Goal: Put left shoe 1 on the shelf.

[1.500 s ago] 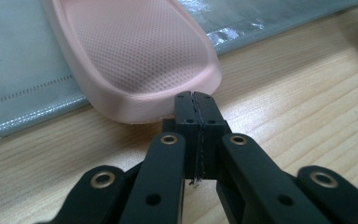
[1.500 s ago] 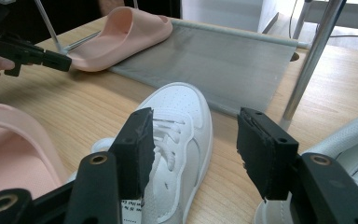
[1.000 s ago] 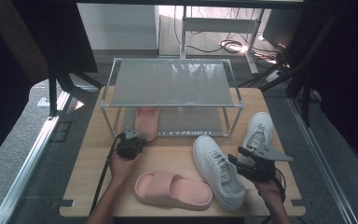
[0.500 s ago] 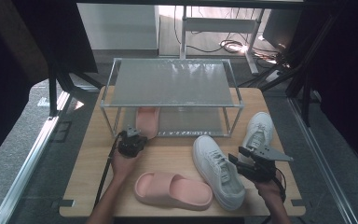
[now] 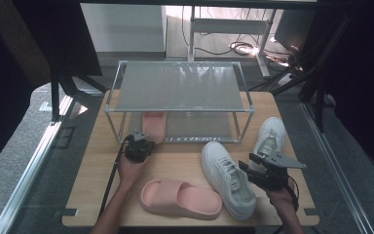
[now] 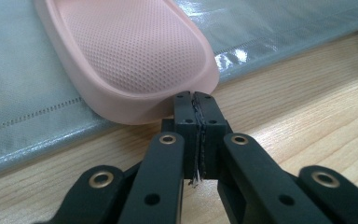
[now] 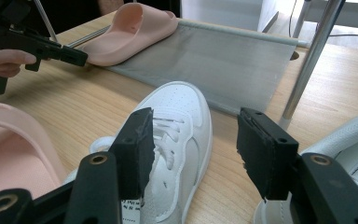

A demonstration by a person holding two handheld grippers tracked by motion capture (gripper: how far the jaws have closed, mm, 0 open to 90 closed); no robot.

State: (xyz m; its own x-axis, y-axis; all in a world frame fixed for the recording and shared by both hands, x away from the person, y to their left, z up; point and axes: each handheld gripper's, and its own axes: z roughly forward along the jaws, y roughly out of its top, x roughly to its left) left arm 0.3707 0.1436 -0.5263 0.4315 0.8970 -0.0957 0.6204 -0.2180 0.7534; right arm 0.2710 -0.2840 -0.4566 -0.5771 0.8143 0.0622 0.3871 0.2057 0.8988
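Left gripper (image 6: pixel 196 100) pressed together, empty, tips at the heel of the pink slipper (image 6: pixel 130 51) on the rack's lower shelf (image 5: pixel 195 127). Right gripper (image 7: pixel 193 149) spread, hovering over the white sneaker (image 7: pixel 179 135) on the table (image 5: pixel 175 163). Likely next: straddle the sneaker's collar, drop low, close squarely.

A lab-like recording space; wooden table (image 5: pixel 92 161) on grey floor (image 5: pixel 24 146); cables (image 5: pixel 238 48) trailing beyond.

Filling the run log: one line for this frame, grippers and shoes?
left gripper: shut, at heel of pink slipper on rack's lower shelf | right gripper: open, above white sneaker | second slipper on table
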